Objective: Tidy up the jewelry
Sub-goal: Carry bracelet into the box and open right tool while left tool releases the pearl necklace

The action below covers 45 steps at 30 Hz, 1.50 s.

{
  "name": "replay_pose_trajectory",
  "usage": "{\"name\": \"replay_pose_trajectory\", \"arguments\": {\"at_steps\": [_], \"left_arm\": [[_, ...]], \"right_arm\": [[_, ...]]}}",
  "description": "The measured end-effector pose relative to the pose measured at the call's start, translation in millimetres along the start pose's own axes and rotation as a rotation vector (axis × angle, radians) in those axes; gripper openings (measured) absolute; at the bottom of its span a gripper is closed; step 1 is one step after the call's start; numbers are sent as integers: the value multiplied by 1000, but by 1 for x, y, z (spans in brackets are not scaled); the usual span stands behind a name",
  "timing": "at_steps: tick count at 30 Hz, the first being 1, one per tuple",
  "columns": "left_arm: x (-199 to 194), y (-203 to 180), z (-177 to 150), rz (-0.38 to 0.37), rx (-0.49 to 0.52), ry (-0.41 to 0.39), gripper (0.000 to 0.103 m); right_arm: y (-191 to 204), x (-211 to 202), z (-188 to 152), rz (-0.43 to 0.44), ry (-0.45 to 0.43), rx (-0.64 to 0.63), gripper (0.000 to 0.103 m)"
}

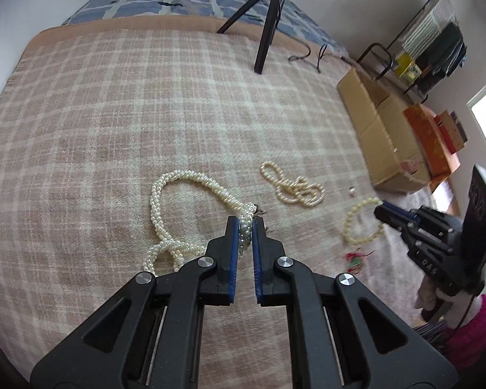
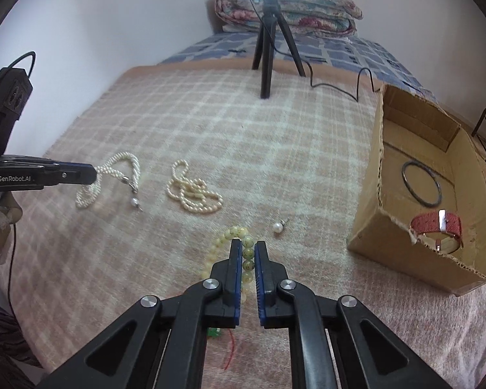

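My left gripper [image 1: 245, 223] is shut on a thick twisted pearl necklace [image 1: 165, 201], which trails down onto the plaid blanket. The same necklace [image 2: 120, 170] hangs from the left gripper [image 2: 94, 173] in the right wrist view. My right gripper [image 2: 248, 246] is shut on a pale yellow bead bracelet [image 2: 225, 238] with a green and red tassel [image 2: 225, 340] below it. From the left wrist view that bracelet [image 1: 356, 223] dangles off the right gripper [image 1: 380, 210]. A thin pearl strand [image 2: 192, 193] lies bunched between the two. A loose pearl earring [image 2: 278, 227] rests on the blanket.
An open cardboard box [image 2: 382, 175] sits at the right, holding a dark bangle [image 2: 421, 184] and a red watch strap [image 2: 435, 227]. A black tripod [image 2: 269, 48] with a trailing cable stands at the far end. Folded quilts [image 2: 288, 9] lie beyond it.
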<state>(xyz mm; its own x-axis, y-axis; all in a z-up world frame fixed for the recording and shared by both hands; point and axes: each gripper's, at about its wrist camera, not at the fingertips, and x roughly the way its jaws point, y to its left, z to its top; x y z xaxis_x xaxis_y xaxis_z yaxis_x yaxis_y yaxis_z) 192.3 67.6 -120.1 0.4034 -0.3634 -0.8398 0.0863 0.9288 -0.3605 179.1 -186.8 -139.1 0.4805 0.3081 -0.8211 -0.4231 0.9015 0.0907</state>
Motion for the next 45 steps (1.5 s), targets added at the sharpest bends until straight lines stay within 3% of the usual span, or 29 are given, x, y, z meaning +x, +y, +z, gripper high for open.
{"name": "replay_pose_trajectory", "arguments": {"at_steps": [7, 23, 32, 36, 41, 45], "left_arm": [[-29, 1, 16, -166, -109, -48, 6], [-70, -6, 33, -337, -176, -145, 6], [-94, -32, 43, -385, -123, -197, 0], [-94, -46, 48, -345, -79, -215, 0], [-73, -45, 47, -313, -68, -162, 0], [-53, -41, 40, -235, -62, -119, 0]], "right_arm": [[5, -23, 10, 28, -69, 7, 5], [2, -50, 16, 43, -143, 31, 5], [-5, -74, 25, 52, -205, 54, 5], [-11, -83, 27, 42, -225, 61, 5], [-17, -85, 23, 35, -223, 72, 5], [-25, -88, 22, 28, -226, 86, 5]]}}
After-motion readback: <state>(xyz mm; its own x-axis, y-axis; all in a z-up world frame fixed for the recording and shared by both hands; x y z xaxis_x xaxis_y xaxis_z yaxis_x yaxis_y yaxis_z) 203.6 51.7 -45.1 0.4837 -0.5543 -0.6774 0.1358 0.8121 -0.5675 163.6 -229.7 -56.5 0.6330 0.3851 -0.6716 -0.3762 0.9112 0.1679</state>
